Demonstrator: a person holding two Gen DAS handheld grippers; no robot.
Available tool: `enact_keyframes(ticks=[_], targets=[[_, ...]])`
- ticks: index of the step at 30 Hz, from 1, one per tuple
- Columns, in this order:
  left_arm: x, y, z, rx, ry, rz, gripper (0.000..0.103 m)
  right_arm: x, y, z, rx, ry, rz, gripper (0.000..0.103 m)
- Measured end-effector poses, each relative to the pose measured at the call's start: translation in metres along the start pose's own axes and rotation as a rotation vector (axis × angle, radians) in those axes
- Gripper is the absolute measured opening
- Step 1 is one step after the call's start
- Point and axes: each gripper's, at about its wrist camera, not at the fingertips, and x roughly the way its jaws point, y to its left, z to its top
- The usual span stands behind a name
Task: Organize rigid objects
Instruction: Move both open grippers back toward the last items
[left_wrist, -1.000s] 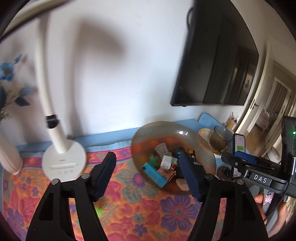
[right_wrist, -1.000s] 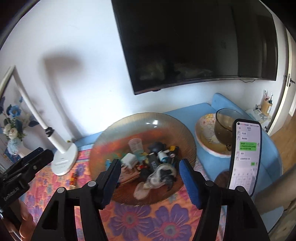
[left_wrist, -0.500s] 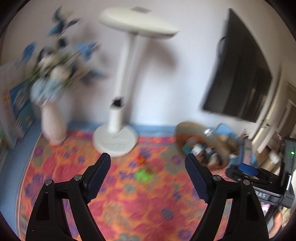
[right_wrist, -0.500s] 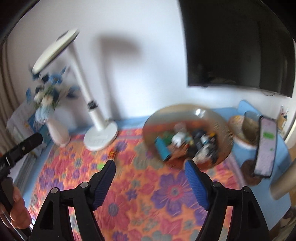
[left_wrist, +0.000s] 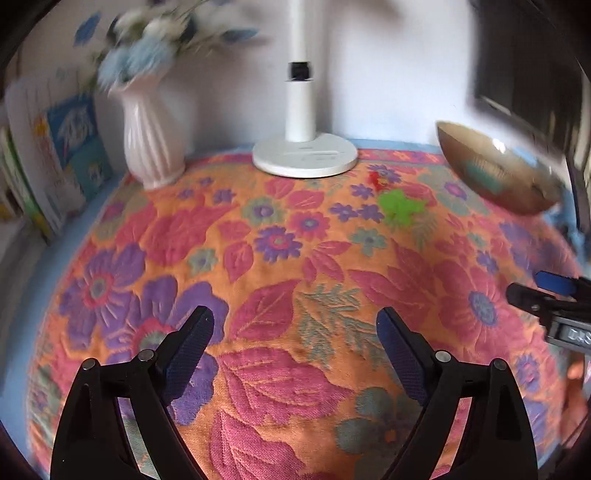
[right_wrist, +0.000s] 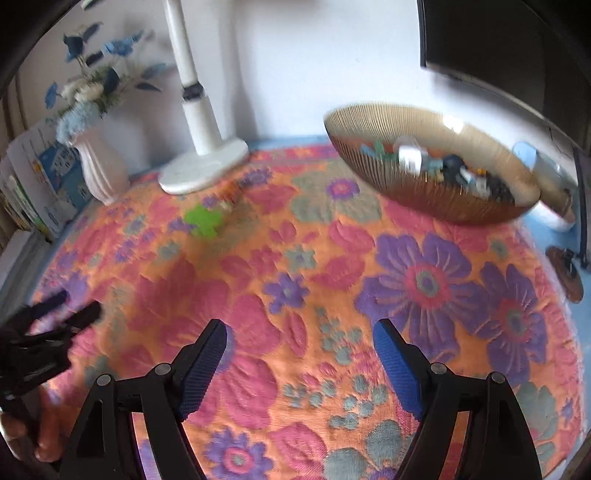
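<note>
On the floral quilted cloth (right_wrist: 295, 258), ribbed amber glass bowl (right_wrist: 436, 192) of small objects sits far right, white round lamp base (right_wrist: 203, 166) far centre-left, white ribbed vase (right_wrist: 99, 170) left of it, green toy piece (right_wrist: 203, 221) just near the lamp base, books (right_wrist: 33, 184) far left.

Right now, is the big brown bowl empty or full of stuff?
Partly filled: the brown bowl holds a pile of small things, too blurred to name.
</note>
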Motion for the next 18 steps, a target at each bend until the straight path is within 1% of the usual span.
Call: enact_keyframes(ticks=[1,2,4,7,13,15,16,17,18], targets=[[-0.001,-0.005,-0.001,0.027,-0.006,0.002,0.090,0.008,-0.002,-0.002,0.011,0.045,-0.007,0.081],[-0.003,-0.008,-0.003,0.048,-0.014,0.008,0.090,0.011,-0.004,-0.002,0.019,0.066,-0.003,0.080],[-0.005,-0.014,-0.004,0.072,-0.024,0.025,0.090,0.008,-0.006,0.000,0.026,0.039,-0.001,0.083],[-0.010,-0.014,-0.005,0.075,-0.036,0.031,0.090,0.012,-0.007,0.000,0.029,0.057,-0.015,0.084],[-0.004,-0.013,-0.002,0.065,-0.021,0.016,0.090,0.019,0.003,0.004,-0.007,0.069,-0.066,0.085],[-0.003,-0.014,-0.001,0.079,0.014,-0.026,0.090,0.019,0.005,0.006,-0.018,0.083,-0.084,0.085],[-0.001,-0.014,0.001,0.090,0.041,-0.058,0.090,0.019,0.006,0.010,-0.016,0.103,-0.082,0.085],[-0.002,-0.014,0.006,0.105,0.074,-0.125,0.090,0.016,0.006,0.013,-0.009,0.119,-0.069,0.085],[-0.005,-0.013,0.010,0.105,0.078,-0.167,0.090,0.013,0.007,0.020,-0.003,0.134,-0.043,0.085]])
